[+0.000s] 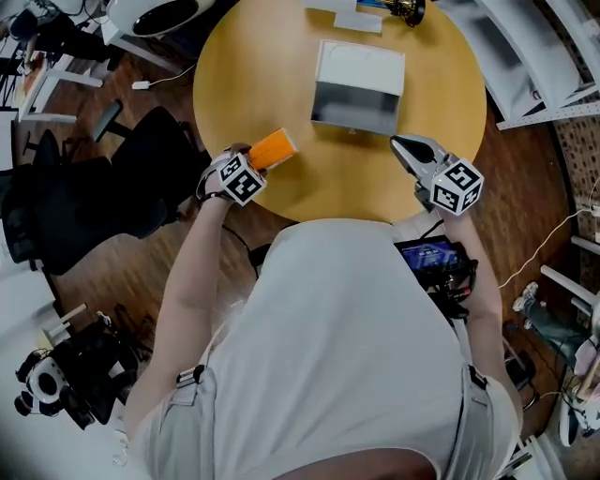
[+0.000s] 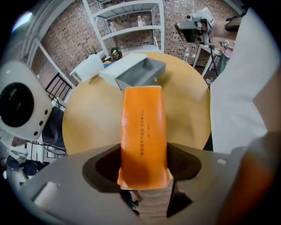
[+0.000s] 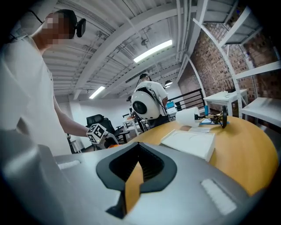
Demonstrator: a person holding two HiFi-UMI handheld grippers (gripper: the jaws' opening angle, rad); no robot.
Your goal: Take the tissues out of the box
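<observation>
Item, nearest: the person's white shirt [image 1: 347,347], filling the lower part of the head view, both bare forearms reaching forward from it. A small black device with a lit blue screen [image 1: 431,258] hung at the waist on the right side.

Item: left gripper [image 1: 255,165], raised over the near-left edge of the table. Its jaws stood fairly wide and were clamped on the lower end of an orange tissue pack [image 2: 144,127], one pad on each side. The pack stuck out forward from the jaws, clear of the tabletop and well apart from the box.

Item: right gripper [image 1: 405,143], held over the near-right part of the table, pointing towards the box. Its jaws were drawn together with only a thin slit between them and nothing in it.

Item: round wooden table [image 1: 281,75], pale yellow top.

Item: box [image 1: 358,86], white with a grey inside, lying open past the middle of the table, beyond both grippers and nearer the right one.

Item: a white paper roll [image 3: 199,116] and a small brass-coloured object [image 1: 408,9] at the table's far edge.

Item: black office chair [image 1: 141,178] on the wooden floor left of the table; a white domed machine [image 3: 147,103] behind it; white shelving [image 1: 553,56] at the far right.
</observation>
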